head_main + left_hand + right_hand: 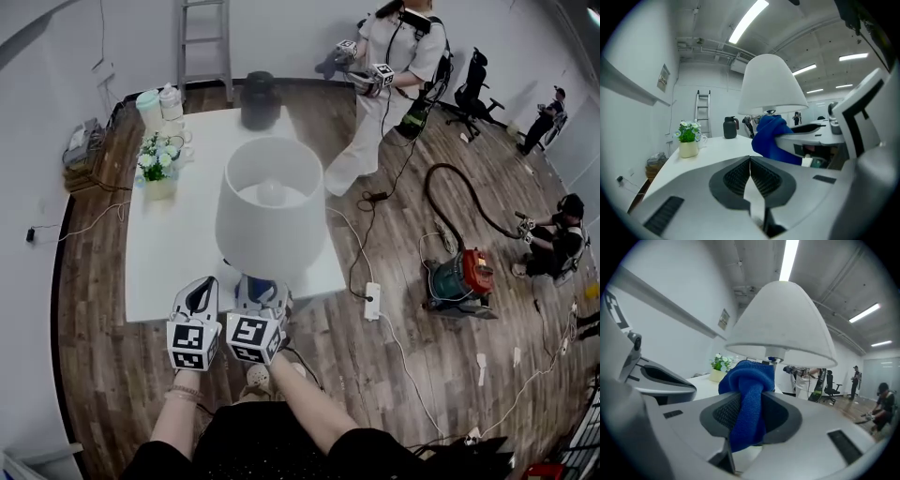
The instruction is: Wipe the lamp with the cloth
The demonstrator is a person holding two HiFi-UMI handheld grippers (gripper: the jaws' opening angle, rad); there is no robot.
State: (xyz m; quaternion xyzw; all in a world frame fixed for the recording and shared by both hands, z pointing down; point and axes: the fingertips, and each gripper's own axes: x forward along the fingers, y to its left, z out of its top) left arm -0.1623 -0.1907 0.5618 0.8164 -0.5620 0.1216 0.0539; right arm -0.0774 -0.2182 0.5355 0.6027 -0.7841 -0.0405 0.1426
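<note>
A white lamp (pixel 271 208) with a wide conical shade stands near the front edge of the white table (pixel 178 253). Its shade (pixel 783 324) fills the upper part of both gripper views (pixel 771 86). My right gripper (pixel 749 414) is shut on a blue cloth (pixel 747 394), which bunches up just below the shade, in front of the lamp's stem. The cloth (pixel 772 139) shows to the right in the left gripper view. My left gripper (pixel 750 177) is shut with nothing in it, close beside the right one (pixel 261 298) at the table's front edge (pixel 195 302).
On the table stand a flower pot (pixel 157 169), a dark kettle (pixel 259 99) and white jugs (pixel 159 105). A person (pixel 384 84) with grippers stands beyond the table. A red vacuum cleaner (pixel 461 277), cables and a power strip (pixel 372 302) lie on the wooden floor to the right.
</note>
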